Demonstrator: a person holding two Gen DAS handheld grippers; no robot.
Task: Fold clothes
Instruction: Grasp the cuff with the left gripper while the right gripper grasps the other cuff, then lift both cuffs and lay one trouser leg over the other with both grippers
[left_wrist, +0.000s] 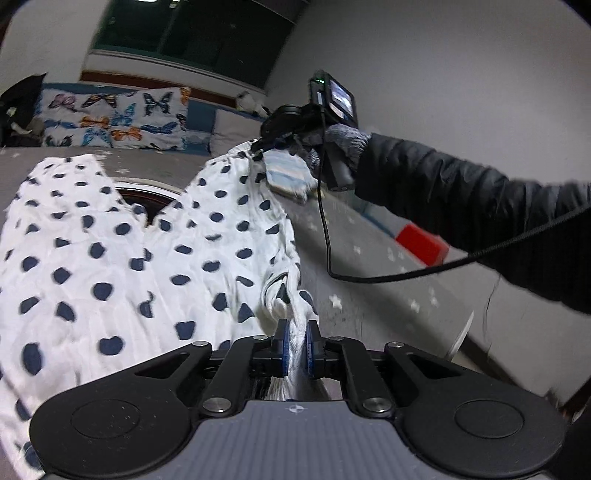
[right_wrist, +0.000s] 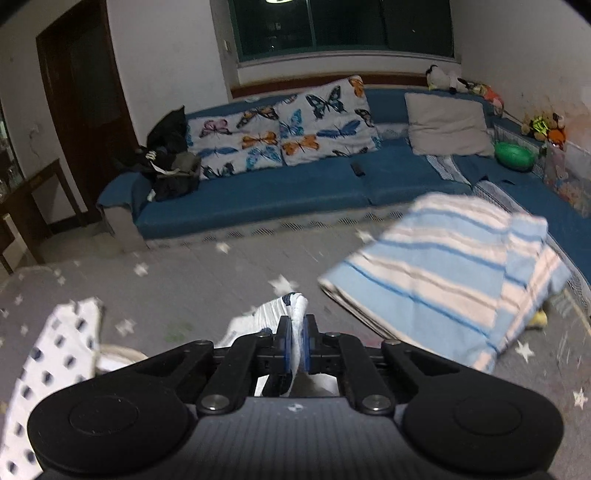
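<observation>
Polka-dot garment (left_wrist: 122, 258), white with dark blue spots, is the piece being folded; it hangs and drapes across the grey star-print bed cover (left_wrist: 369, 266), stretching from just ahead of the left hand-held gripper (left_wrist: 295, 345) away to the far right hand-held gripper (left_wrist: 271, 146), which the gloved hand (left_wrist: 332, 147) carries at the other end. It looks like a pair of trousers or shorts held along one edge, with two lobes spreading out to the left of the left hand-held gripper, though blur leaves the exact cut unclear.

Beyond the right hand-held gripper (right_wrist: 295, 345), off to its right, a folded striped blue towel (right_wrist: 443, 273) lies on the same cover, near but apart from the garment. Farther ahead stands the blue sofa (right_wrist: 295, 192) with butterfly cushions (right_wrist: 280, 129).

Both hand-held grippers are clamped narrow on cloth: the left pinches a bunched fold between its blue pads (left_wrist: 283, 343), and the right nips a thin white edge of the same garment.

Judging by this, the step in hand is lifting and tensioning one long edge, ready to bring it over. The next move probably calls for carrying both held points together across to the left, keeping the edge taut and level, then lowering it so the halves line up before either grip is loosened.
</observation>
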